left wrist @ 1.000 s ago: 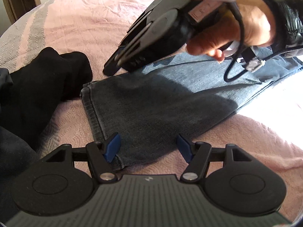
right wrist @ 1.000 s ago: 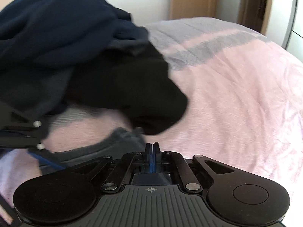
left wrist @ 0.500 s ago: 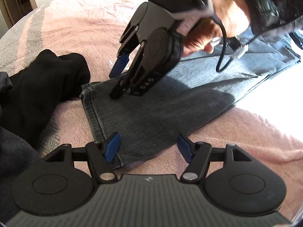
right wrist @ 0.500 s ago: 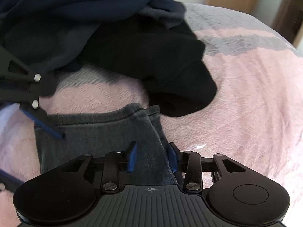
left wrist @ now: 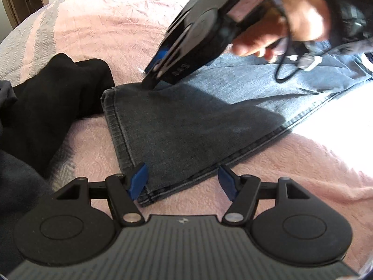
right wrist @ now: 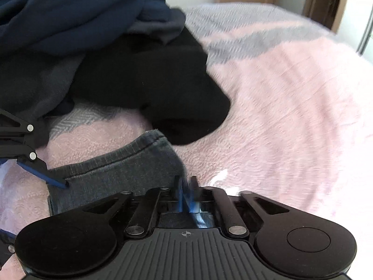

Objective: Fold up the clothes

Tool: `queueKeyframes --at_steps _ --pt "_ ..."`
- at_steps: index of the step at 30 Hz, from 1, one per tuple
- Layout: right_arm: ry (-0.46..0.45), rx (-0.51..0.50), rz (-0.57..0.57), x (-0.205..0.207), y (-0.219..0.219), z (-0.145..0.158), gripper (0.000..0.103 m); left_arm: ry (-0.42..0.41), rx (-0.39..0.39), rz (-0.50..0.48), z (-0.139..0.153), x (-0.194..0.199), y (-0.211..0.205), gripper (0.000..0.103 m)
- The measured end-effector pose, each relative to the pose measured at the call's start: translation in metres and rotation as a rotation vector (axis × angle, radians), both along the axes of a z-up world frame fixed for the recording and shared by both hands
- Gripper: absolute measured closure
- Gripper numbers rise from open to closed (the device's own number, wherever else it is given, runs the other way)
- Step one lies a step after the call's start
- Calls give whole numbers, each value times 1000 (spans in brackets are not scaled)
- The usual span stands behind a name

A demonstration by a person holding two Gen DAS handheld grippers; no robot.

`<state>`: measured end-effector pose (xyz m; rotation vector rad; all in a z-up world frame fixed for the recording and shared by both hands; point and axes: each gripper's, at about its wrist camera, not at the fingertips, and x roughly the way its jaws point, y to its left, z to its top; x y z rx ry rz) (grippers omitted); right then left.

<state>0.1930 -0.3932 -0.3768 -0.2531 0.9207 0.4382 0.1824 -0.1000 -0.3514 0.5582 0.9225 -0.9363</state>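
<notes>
Your jeans [left wrist: 198, 126] lie flat on the pink bedspread [left wrist: 112, 23], one leg stretched across the bed with its hemmed cuff end toward the dark clothes on the left. The near corner of that cuff sits between the blue pads of your left gripper [left wrist: 181, 182], whose fingers are spread wide and have hold of nothing; the left pad [left wrist: 138, 179] just touches the cuff edge, while the right pad is over the bedspread beside the leg's seam. At the far corner of the cuff your right gripper [left wrist: 152, 79] comes down at a slant with its fingers drawn together; in its own view [right wrist: 186, 193] the blue pads are pressed on a fold of the denim, and the cuff rises a little toward them. Your right hand [left wrist: 291, 21] wraps the handle, with a black cable [left wrist: 283, 70] looping below it. A black garment [right wrist: 149, 88] lies just beside the cuff, and a navy pile [right wrist: 70, 11] is heaped behind it.
</notes>
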Motion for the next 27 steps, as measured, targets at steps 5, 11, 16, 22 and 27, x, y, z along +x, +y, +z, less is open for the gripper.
queueKeyframes --at_steps 5,11,16,22,27 --pt "-41 84 -82 -65 1 32 46 -112 12 82 42 -13 13 41" --pt "-46 -4 -24 -140 47 21 46 -215 -42 218 77 -11 33 39" --pt "-160 -110 44 -136 98 -2 46 -249 -71 291 90 -6 44 39" --pt "-193 -195 41 -107 123 -15 66 -296 -51 308 100 -11 56 39" --pt "-214 -82 -31 -103 105 14 93 -369 -81 343 114 -21 56 38"
